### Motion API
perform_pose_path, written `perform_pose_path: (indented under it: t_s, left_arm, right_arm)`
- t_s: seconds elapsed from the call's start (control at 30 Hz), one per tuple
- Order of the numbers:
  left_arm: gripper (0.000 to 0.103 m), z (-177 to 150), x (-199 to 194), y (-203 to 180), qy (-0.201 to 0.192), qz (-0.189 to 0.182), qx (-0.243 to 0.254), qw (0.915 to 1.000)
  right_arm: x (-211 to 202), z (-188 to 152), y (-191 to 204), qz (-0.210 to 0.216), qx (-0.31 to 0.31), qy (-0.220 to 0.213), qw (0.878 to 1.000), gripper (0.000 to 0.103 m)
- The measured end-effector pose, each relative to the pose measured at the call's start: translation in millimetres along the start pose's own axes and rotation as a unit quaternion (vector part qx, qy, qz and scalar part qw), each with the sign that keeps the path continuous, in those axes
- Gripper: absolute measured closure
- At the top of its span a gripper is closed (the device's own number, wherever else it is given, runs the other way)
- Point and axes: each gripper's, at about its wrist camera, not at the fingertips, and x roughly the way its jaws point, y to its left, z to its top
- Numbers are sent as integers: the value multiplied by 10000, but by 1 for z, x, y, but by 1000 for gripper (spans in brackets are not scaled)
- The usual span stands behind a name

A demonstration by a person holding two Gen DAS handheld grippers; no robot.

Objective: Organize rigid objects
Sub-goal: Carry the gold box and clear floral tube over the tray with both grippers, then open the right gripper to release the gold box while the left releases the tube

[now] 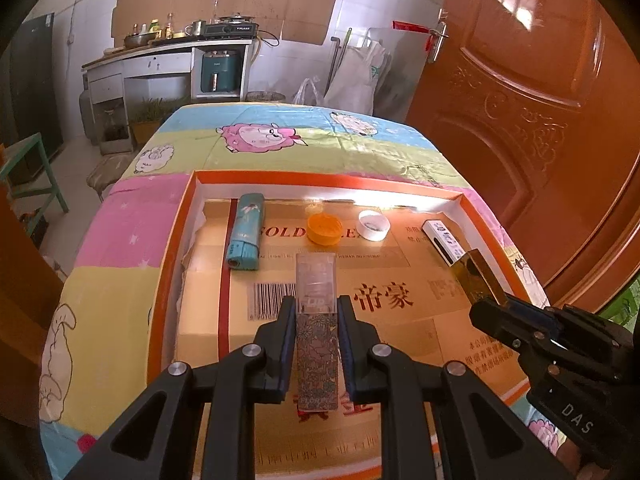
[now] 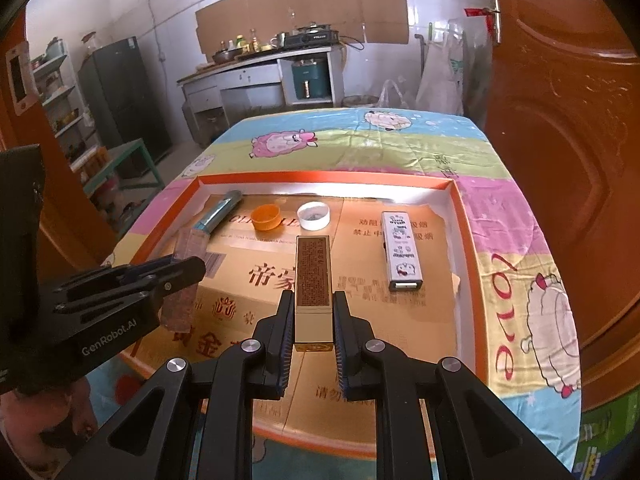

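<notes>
My left gripper (image 1: 314, 304) is shut on a floral-patterned lighter with a clear top (image 1: 316, 320), held above the orange-rimmed tray (image 1: 176, 240). My right gripper (image 2: 313, 300) is shut on a gold rectangular lighter (image 2: 313, 280); it also shows in the left wrist view (image 1: 478, 276). In the tray lie a teal lighter (image 1: 246, 236), an orange cap (image 1: 325, 229), a white cap (image 1: 373, 224) and a white cartoon-printed lighter (image 2: 401, 250). The left gripper and its floral lighter (image 2: 188, 276) show at left in the right wrist view.
The tray floor is flattened cardboard with printed characters (image 1: 384, 296). It sits on a table with a colourful sheep-print cloth (image 1: 256, 136). A brown door (image 1: 540, 80) stands close on the right. A green stool (image 1: 32, 168) and a kitchen counter (image 1: 168, 52) are beyond.
</notes>
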Motion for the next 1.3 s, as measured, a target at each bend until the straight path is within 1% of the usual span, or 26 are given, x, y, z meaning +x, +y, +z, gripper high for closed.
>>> perform_pose_path:
  t_s: [0.57,0.8,1.3]
  left_arm:
    - [83,11,20,2,108,23,54,9999]
    - [83,9,30,4,221,17,22,9998]
    - [83,7,32,5,221,14,24,9998]
  right_arm:
    - [31,16,5,112,-99,120,9998,85]
    - [42,16,5,127,-86,224,9996,85]
    - [59,13,3,45,-95,413,9991,85]
